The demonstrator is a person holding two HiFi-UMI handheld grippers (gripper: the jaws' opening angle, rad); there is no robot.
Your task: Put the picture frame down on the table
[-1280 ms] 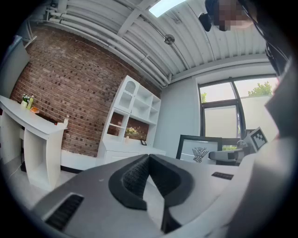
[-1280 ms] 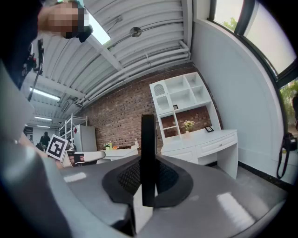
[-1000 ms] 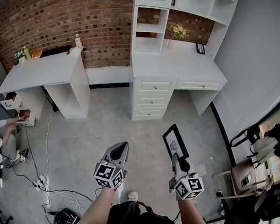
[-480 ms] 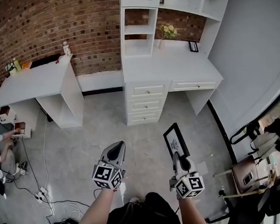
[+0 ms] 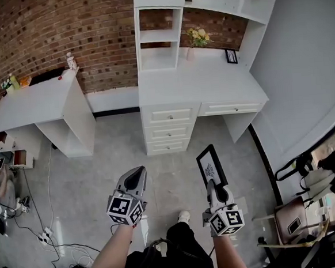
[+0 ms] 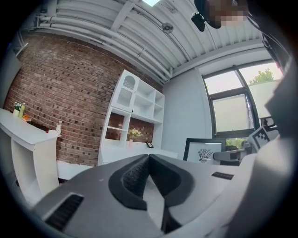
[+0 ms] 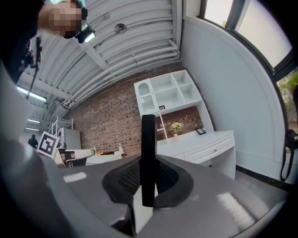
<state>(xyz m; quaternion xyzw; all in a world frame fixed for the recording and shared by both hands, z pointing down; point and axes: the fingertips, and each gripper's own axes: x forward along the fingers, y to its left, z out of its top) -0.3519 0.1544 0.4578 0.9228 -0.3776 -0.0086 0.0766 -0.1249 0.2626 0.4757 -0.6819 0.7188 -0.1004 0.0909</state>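
Observation:
The black picture frame (image 5: 210, 166) with a white print stands upright in my right gripper (image 5: 211, 184), over the grey floor. In the right gripper view the frame (image 7: 148, 153) shows edge-on, and my right gripper (image 7: 147, 174) is shut on its lower edge. My left gripper (image 5: 137, 171) is level beside it, shut with nothing in it; in its own view the left gripper (image 6: 148, 156) has its pads meeting. The frame (image 6: 204, 150) also shows at the right of that view. The white desk (image 5: 210, 89) with drawers stands ahead against the brick wall.
A white shelf unit (image 5: 159, 41) rises over the desk, with a vase of flowers (image 5: 197, 38) and a small framed picture (image 5: 231, 56). A second white table (image 5: 29, 104) stands to the left. Cables (image 5: 48, 232) lie on the floor at left; a chair (image 5: 292, 219) stands at right.
Both grippers and the head view have moved forward toward the white desk, which now looks nearer and more central. The frame stays in the right gripper; the left stays shut.

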